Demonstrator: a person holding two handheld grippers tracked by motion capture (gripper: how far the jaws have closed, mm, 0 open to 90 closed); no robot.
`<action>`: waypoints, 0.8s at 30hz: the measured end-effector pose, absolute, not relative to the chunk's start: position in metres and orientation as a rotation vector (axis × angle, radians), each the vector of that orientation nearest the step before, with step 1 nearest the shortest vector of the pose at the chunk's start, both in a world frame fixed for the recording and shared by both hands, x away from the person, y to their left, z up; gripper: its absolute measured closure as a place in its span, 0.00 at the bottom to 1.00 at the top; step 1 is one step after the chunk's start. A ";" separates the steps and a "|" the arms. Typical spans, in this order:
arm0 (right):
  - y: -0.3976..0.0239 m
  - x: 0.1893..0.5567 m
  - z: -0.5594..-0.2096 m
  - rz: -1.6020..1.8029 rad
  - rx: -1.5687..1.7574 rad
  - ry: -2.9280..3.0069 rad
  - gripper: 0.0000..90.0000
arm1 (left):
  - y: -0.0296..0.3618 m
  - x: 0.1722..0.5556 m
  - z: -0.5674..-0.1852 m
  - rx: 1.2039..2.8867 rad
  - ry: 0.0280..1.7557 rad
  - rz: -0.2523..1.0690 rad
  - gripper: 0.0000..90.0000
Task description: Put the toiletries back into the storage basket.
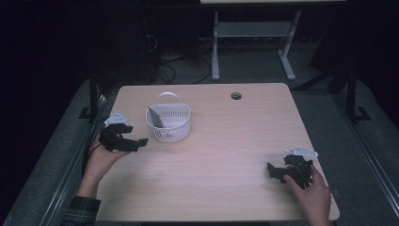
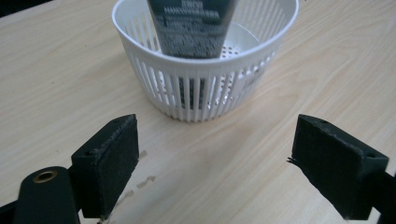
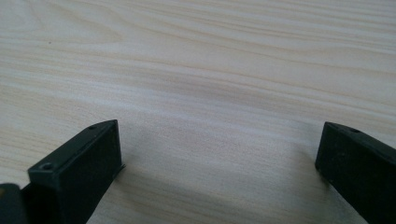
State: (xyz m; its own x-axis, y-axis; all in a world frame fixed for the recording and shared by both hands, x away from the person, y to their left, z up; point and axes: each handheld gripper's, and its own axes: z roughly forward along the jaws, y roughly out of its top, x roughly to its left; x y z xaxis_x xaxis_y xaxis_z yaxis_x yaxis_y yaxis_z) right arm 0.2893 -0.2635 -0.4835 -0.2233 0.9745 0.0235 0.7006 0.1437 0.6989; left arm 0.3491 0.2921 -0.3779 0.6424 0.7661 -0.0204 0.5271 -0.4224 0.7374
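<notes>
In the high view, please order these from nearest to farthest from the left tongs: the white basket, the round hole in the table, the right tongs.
From the left tongs, at the table's left edge:
1. White basket, just to their right, holding a dark tube.
2. Round hole in the table, toward the far edge, right of centre.
3. Right tongs, at the near right corner.

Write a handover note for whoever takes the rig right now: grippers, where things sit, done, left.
Left gripper: open, empty, low over the table just short of the white basket and aimed at it.
Right gripper: open, empty, near the table's right front edge with bare wood ahead of it.
Things: the basket stands left of centre on the table, handle towards the far side. A dark tube leans inside it against the wall nearest the left gripper, top end above the rim.
Done: the tube is in the basket, neither gripper touching it.
Left: probably only drawing the left gripper back, or handling the basket if that is next.
</notes>
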 end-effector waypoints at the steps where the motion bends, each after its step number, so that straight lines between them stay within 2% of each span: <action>1: -0.264 0.289 -0.483 0.832 1.600 1.988 0.00 | 0.292 0.347 -0.380 2.125 1.005 0.412 0.16; 24: -0.264 0.289 -0.483 0.832 1.600 1.988 0.00 | 0.286 0.287 -0.431 2.139 0.941 0.448 0.15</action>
State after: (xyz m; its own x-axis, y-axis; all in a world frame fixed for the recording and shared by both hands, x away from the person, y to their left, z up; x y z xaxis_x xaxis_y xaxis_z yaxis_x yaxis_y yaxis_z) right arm 0.2893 -0.2635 -0.4835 -0.2233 0.9745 0.0234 0.7007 0.1437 0.6988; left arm 0.2874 0.2860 -0.4308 0.6690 0.7430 0.0186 0.4827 -0.4535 0.7492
